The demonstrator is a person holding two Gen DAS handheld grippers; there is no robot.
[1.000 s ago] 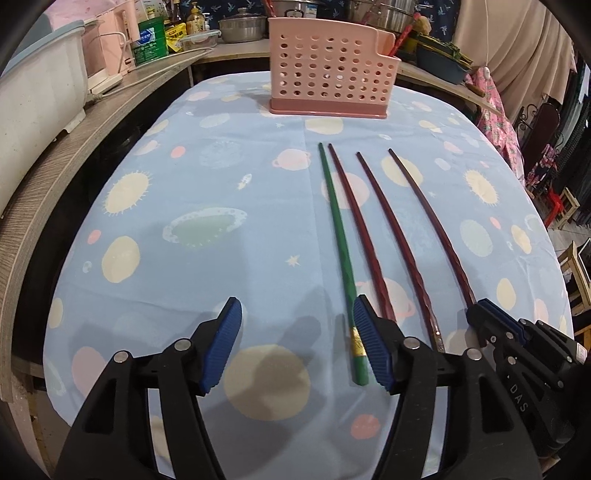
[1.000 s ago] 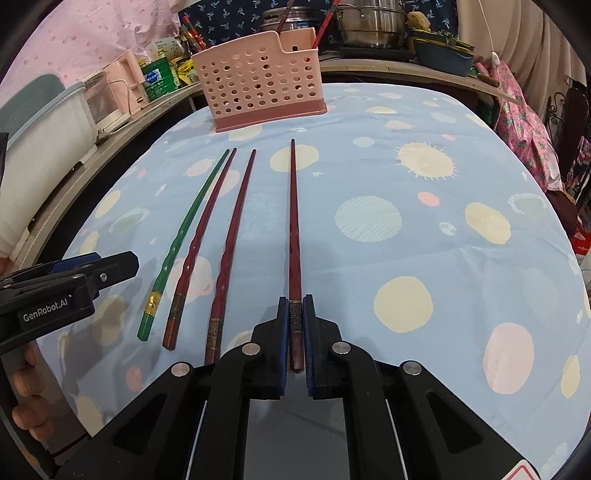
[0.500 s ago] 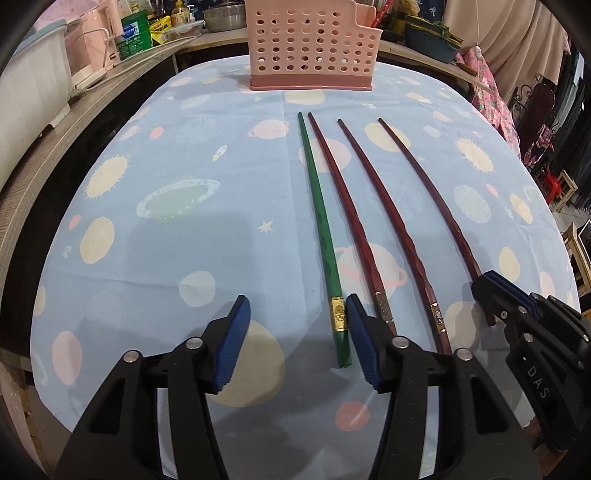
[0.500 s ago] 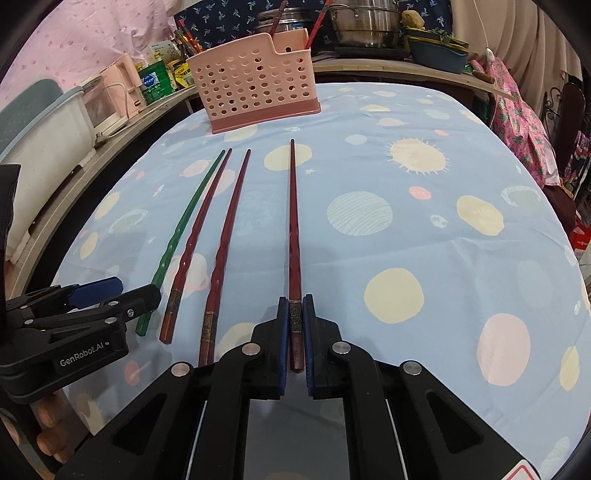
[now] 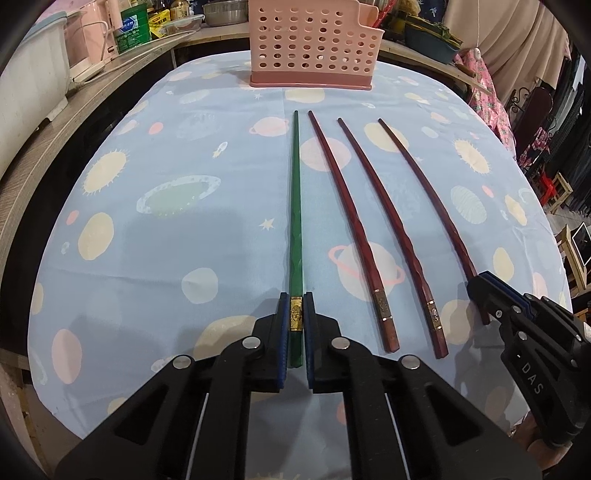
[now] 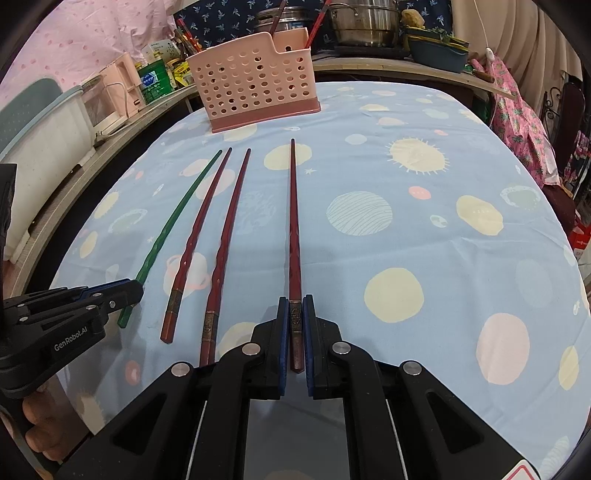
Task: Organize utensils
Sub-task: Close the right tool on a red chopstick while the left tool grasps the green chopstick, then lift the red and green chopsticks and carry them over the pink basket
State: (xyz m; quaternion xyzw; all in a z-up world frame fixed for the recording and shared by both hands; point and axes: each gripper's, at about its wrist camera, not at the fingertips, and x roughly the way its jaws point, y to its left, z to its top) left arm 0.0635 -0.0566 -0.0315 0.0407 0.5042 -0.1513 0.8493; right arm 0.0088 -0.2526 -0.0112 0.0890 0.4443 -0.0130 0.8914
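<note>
A green chopstick point(image 5: 295, 221) and three dark red chopsticks lie side by side on the blue planet-print tablecloth point(image 5: 184, 229), tips toward a pink perforated utensil basket point(image 5: 314, 44) at the far edge. My left gripper point(image 5: 296, 314) is shut on the green chopstick's near end, at its gold band. My right gripper point(image 6: 296, 317) is shut on the rightmost red chopstick point(image 6: 293, 229) near its end. Two red chopsticks point(image 5: 351, 229) point(image 5: 391, 236) lie loose between them. The basket also shows in the right wrist view point(image 6: 255, 85).
A wooden counter point(image 5: 55, 133) curves around the table's left and back, with white and pink appliances, a green can point(image 5: 133, 29), steel pots point(image 6: 365, 22) and a blue basin point(image 6: 436, 51). Pink floral cloth hangs at the right.
My left gripper moved right over the green chopstick and closed on its near end. My right gripper stayed shut on the rightmost red chopstick.
</note>
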